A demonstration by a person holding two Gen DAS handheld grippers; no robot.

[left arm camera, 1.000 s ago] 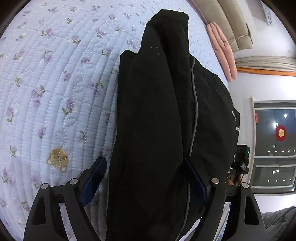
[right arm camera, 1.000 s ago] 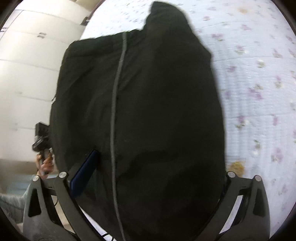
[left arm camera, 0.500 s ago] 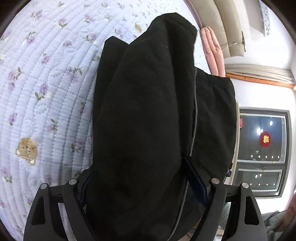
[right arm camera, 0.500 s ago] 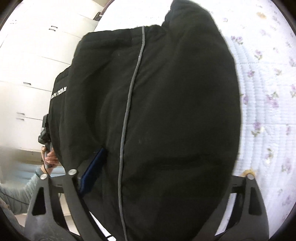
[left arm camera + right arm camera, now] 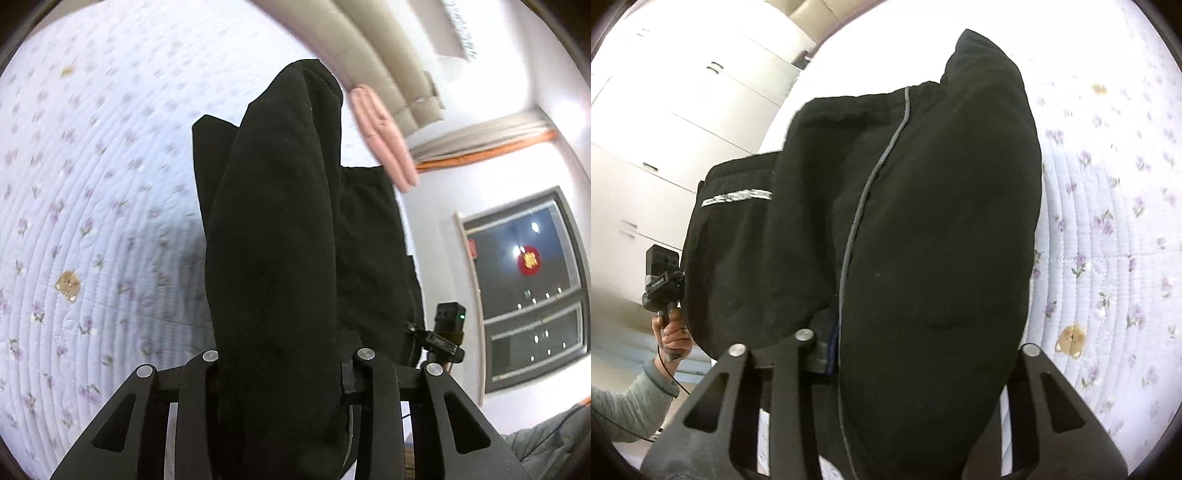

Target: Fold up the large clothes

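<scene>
While the black garment point(image 5: 273, 236) hangs bunched in a thick fold between both sets of tongs, it is held up over the quilted bed point(image 5: 92, 206), its far end hanging toward the quilt; whether that end touches the bedding cannot be told. The left tongs point(image 5: 280, 373) look clenched on one gathered edge, with cloth filling the whole gap between their fingers. The right tongs point(image 5: 916, 354) look clenched on the neighbouring edge beside the grey piping point(image 5: 864, 206), also buried in fabric.

The main risk, as I judge it, is the bulk. Each grip holds several layers, so an inner layer could slide out and the fold would open unevenly. The side panel with the white stripe point(image 5: 737, 195) hangs loose on the wardrobe side of the garment, and it could swing and land creased under the rest. If the two tongs drift apart or tilt differently, the garment would twist and come down askew on the bed. Beyond the garment, toward the headboard, a pink pillow point(image 5: 384, 144) lies well apart and poses no hazard.
</scene>
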